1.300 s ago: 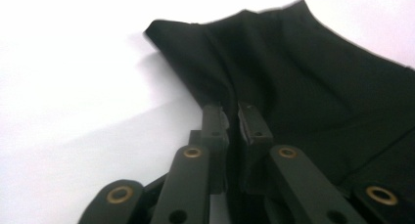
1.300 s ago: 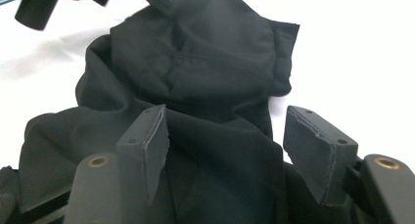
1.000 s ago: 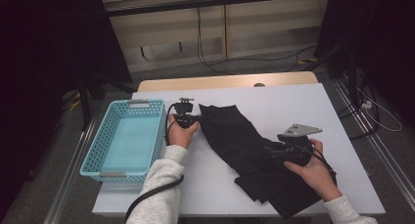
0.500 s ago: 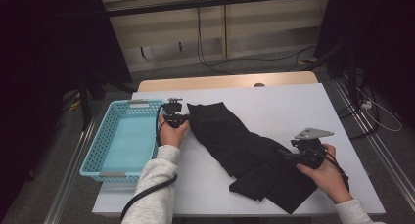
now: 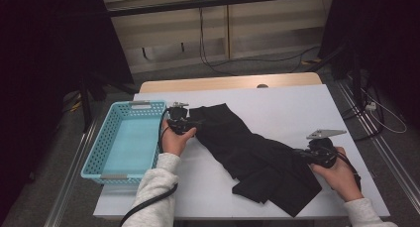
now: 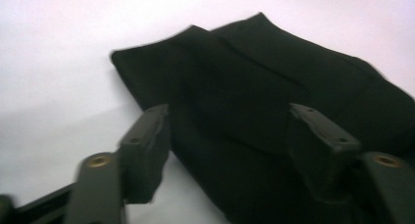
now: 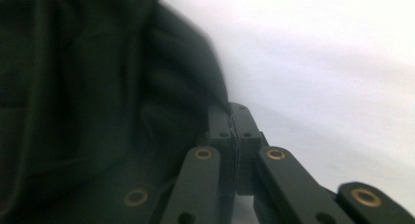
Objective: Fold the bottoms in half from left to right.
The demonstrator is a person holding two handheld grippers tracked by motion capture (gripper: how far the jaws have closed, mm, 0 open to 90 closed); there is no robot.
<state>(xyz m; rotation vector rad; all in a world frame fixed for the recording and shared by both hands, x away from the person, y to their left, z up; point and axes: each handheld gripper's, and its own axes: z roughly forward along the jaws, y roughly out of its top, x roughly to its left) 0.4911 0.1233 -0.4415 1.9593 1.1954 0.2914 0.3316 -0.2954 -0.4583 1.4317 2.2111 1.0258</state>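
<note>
Right gripper (image 5: 306, 155) sits with its jaws pressed flat together at the edge of the black folded cloth garment (image 5: 257, 155), the fabric's rim lying right at the tips; whether a fold is pinched, the right gripper view doesn't settle. Left gripper (image 5: 190, 125) has just opened its jaws, which now straddle the garment's far corner without pressing. That garment stretches diagonally across the white table (image 5: 277, 103), beside the light-blue plastic basket (image 5: 106, 138).
</note>
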